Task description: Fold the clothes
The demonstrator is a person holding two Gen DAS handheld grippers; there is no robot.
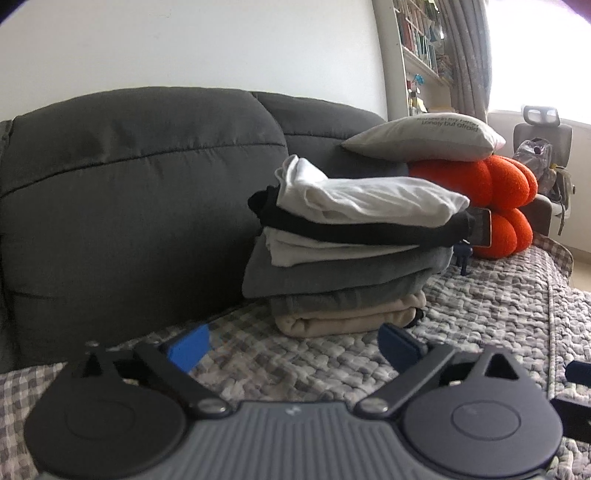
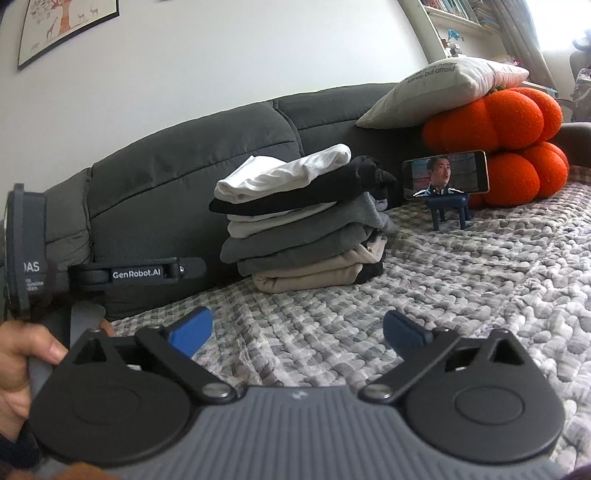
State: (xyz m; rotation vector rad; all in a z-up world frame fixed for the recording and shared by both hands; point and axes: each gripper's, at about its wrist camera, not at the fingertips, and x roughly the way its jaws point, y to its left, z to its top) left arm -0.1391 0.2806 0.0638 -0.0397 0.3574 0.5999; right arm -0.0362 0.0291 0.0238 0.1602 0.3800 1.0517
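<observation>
Stack of folded clothes (image 1: 347, 251), resting on a grey-and-white quilted cover (image 1: 480, 317) and set against the dark grey sofa backrest (image 1: 140, 192). From the top: a white garment (image 1: 362, 199), a black garment (image 1: 354, 229), a pale layer, grey layers, and a beige garment (image 1: 347, 317) at the base. Edges are roughly aligned; the white piece lies slightly askew.

Beyond the stack, a phone (image 2: 445, 175) with a lit screen stands on a small blue stand (image 2: 448, 210), just in front of two stacked orange cushions (image 2: 509, 136). A pale pillow (image 2: 443, 92) with printed lettering lies on top of the cushions. A bookshelf (image 1: 421, 40) and curtain (image 1: 469, 55) stand beyond; a framed picture (image 2: 62, 26) hangs on the wall.

Left tongs (image 1: 295, 347): blue-tipped fingers spread wide, nothing between them, above the cover in front of the stack. Right tongs (image 2: 299, 332): likewise spread wide and empty, near the stack. A hand (image 2: 22, 354) grips a handle at the left edge of the right wrist view.
</observation>
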